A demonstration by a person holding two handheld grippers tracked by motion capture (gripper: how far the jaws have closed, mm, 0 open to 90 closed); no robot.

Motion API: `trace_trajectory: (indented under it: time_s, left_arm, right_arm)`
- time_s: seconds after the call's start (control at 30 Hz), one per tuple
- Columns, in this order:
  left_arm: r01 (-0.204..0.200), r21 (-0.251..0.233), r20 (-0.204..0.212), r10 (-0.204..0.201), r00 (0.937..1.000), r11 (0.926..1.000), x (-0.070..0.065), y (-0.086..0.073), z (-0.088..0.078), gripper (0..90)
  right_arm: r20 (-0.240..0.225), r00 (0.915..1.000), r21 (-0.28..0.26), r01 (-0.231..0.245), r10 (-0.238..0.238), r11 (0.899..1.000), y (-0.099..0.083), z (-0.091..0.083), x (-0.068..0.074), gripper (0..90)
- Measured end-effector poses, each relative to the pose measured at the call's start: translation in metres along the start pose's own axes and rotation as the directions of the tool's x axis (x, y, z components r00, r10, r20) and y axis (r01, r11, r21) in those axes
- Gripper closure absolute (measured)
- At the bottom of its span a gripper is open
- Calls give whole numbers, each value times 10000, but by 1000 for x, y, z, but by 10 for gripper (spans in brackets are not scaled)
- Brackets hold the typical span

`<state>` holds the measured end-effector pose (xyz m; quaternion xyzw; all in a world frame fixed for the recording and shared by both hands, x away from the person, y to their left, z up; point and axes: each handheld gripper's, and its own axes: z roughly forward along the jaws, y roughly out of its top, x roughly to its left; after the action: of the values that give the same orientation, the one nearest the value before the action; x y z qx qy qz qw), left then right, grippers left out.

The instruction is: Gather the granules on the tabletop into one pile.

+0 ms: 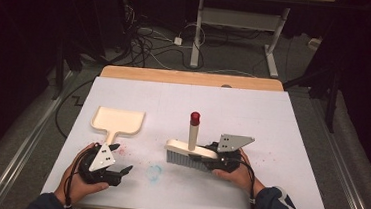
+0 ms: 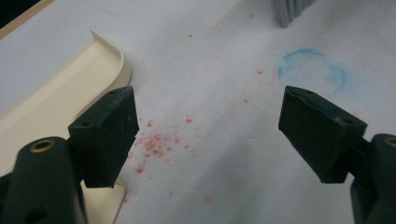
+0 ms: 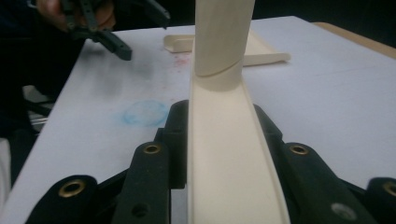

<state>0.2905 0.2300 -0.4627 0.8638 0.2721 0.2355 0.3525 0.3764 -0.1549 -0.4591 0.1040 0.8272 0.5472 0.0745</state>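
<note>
Spread left gripper [image 1: 118,172] fingers [image 2: 105,135] over gritty, perhaps sandy, red crumbs [image 2: 156,147]; right gripper [image 1: 213,159] clamping smooth cream brush [image 1: 189,152].

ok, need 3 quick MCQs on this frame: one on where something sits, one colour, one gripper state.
1. Where do the pink crumbs lie?
A. Inside the dustpan
B. On the white table beside the dustpan
C. On the brush head

2. What colour is the cap on the brush handle?
A. Red
B. Green
C. Yellow

3. What is the left gripper doing?
A. Clamping the dustpan handle
B. Clamping the brush
C. Open, holding nothing

Answers:
1 B: crumbs scatter on the table next to the dustpan.
2 A: the cap is red.
3 C: the left gripper has its jaws apart, with bare table between.
</note>
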Motion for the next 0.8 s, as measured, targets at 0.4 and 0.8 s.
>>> trace_trajectory:
  time_s: [0.4, 0.8]
  left_arm:
    - [180, -21, -153, -180, 9997, 9998, 1, -3, -5, 191]
    - [187, 21, -103, -187, 9998, 9998, 0, -4, -5, 191]
  right_arm:
    - [2157, 9760, 376, -371, 281, 9986, 45, 6, -13, 675]
    - [2509, 9675, 1504, -718, 322, 9860, 41, 24, -17, 676]
